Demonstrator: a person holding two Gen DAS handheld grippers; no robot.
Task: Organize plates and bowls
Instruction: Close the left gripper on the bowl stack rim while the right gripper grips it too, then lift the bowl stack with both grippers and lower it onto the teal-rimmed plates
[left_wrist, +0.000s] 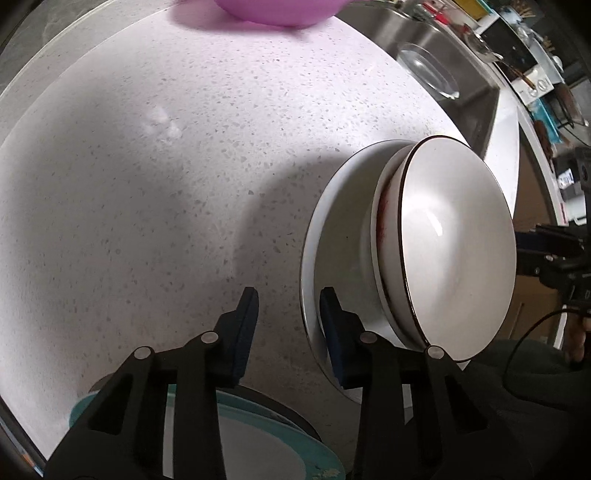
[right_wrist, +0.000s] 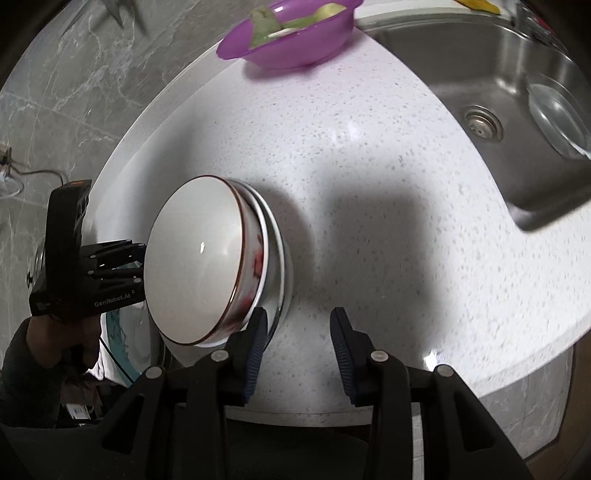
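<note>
A white bowl with a brown rim (left_wrist: 458, 240) sits stacked in another bowl with red marks on a white plate (left_wrist: 340, 206) on the speckled counter; the stack also shows in the right wrist view (right_wrist: 195, 266). My left gripper (left_wrist: 288, 306) is open and empty, its right finger just over the plate's near rim. My right gripper (right_wrist: 297, 326) is open and empty, its left finger beside the plate's edge (right_wrist: 284, 266). A teal-rimmed plate (left_wrist: 258, 443) lies below my left gripper. The left gripper's body (right_wrist: 88, 266) shows behind the stack.
A purple bowl (right_wrist: 291, 40) holding green scraps stands at the counter's far edge. A steel sink (right_wrist: 509, 92) with a glass lid (right_wrist: 557, 122) in it lies to the right. The counter's front edge curves near my right gripper.
</note>
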